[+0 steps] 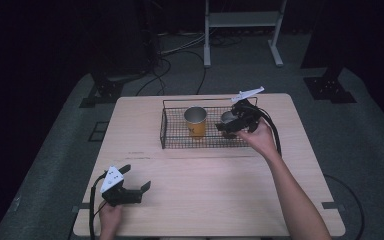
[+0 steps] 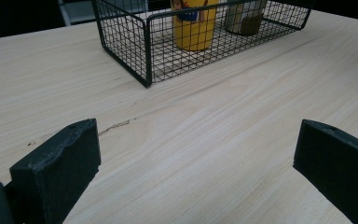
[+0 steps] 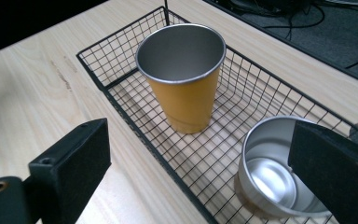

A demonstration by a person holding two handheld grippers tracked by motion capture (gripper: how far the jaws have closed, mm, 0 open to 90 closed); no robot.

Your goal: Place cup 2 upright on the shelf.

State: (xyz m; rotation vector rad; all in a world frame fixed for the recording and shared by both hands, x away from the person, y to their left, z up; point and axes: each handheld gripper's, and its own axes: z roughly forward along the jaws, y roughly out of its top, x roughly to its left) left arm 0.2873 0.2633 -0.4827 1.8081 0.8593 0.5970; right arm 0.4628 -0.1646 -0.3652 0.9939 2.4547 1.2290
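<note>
- Right of centre in the high view, your right gripper (image 1: 228, 126) hung over the right end of the wire basket (image 1: 166, 131), likely so that it could come down on the silver cup (image 1: 227, 117) from above.
- Its jaws stood wide apart and held nothing; in the right gripper view one jaw sat over the table (image 3: 32, 79) outside the basket's near wall, and the other overlapped the silver cup's (image 3: 272, 175) rim at lower right.
- That cup stood upright on the basket floor, mouth up, its long axis vertical.
- The yellow cup (image 3: 185, 77) stood upright too, mouth up, nearer the basket's middle and apart from the silver one.
- At lower left of the high view, you kept your left gripper (image 1: 136, 177) low over bare table, probably parked out of the way, its jaws wide and empty, pointing towards the basket (image 2: 145, 53).
</note>
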